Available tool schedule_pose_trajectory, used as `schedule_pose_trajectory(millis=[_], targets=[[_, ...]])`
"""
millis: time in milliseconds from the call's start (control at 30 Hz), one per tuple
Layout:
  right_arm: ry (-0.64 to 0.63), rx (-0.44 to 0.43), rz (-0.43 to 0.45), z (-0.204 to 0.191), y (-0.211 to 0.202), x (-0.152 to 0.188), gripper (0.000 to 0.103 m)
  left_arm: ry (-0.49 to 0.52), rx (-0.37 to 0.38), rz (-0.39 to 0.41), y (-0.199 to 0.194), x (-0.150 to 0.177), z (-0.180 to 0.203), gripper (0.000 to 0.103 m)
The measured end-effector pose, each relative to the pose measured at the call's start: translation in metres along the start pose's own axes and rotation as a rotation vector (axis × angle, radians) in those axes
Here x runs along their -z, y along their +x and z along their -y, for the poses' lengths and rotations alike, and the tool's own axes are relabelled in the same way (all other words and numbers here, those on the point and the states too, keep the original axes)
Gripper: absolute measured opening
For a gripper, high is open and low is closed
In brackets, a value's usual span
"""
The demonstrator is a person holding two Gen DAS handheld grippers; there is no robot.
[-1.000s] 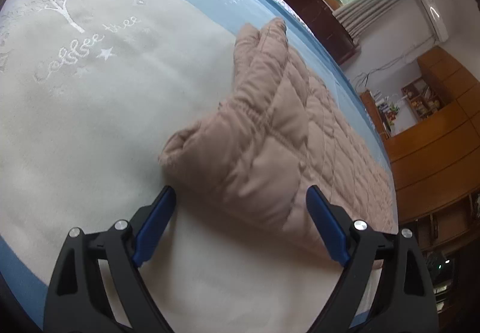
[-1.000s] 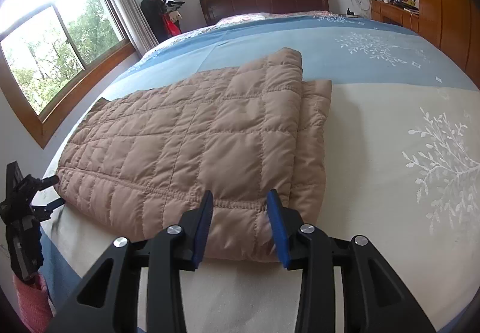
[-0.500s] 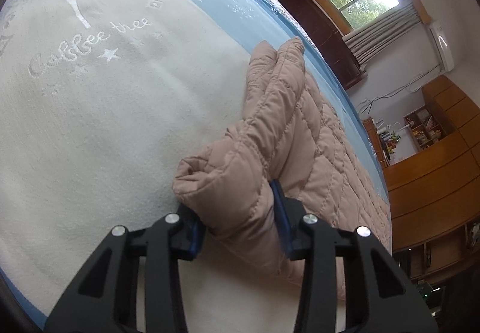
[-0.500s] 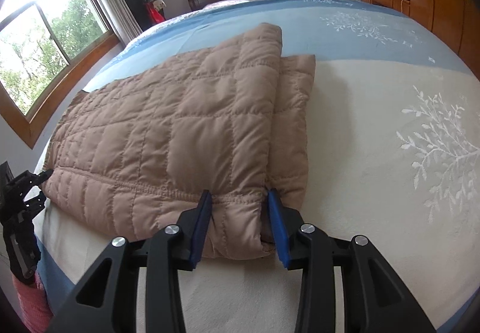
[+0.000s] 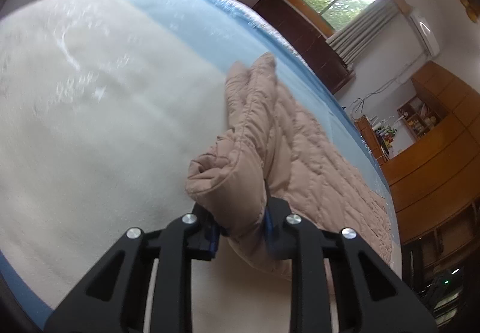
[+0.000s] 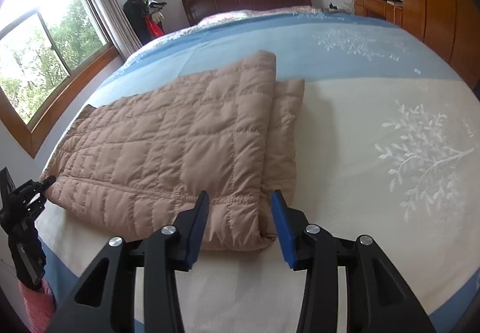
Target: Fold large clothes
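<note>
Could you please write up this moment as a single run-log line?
phase: fold | left gripper: shut on quilted jacket corner, raised | right gripper: open, straddling near hem corner | surface: bed

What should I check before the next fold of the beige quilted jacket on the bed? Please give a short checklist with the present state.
1. Left tool shut on a jacket corner: ok.
2. Right tool gripping: not ok, open, its jaws astride the near corner.
3. Jacket lying flat on the bed: ok, apart from the raised left corner.
4. Bed surface beside jacket free: ok.
5. Depth of the left tool's bite: cannot tell.
</note>
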State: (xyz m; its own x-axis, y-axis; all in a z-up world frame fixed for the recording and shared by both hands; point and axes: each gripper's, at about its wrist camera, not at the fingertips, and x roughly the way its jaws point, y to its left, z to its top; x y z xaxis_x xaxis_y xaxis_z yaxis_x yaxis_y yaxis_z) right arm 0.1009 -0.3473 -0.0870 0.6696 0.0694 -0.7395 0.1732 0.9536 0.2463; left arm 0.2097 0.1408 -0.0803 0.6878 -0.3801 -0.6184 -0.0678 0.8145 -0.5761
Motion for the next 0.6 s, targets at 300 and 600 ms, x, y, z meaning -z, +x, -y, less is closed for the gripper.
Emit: schedule_pose_trajectory(millis=[300,600], targets=[[0.046,-0.053,-0.009,0.017,-0.03,-0.009,0.048,0.266,-0.012,0.135,-0.041,0.004,0.093,0.017],[0.044,-0.022,-0.01,0.023,-0.037,-0.016,0.053,0.47,0.052,0.151,-0.047,0.037,0.187,0.017]])
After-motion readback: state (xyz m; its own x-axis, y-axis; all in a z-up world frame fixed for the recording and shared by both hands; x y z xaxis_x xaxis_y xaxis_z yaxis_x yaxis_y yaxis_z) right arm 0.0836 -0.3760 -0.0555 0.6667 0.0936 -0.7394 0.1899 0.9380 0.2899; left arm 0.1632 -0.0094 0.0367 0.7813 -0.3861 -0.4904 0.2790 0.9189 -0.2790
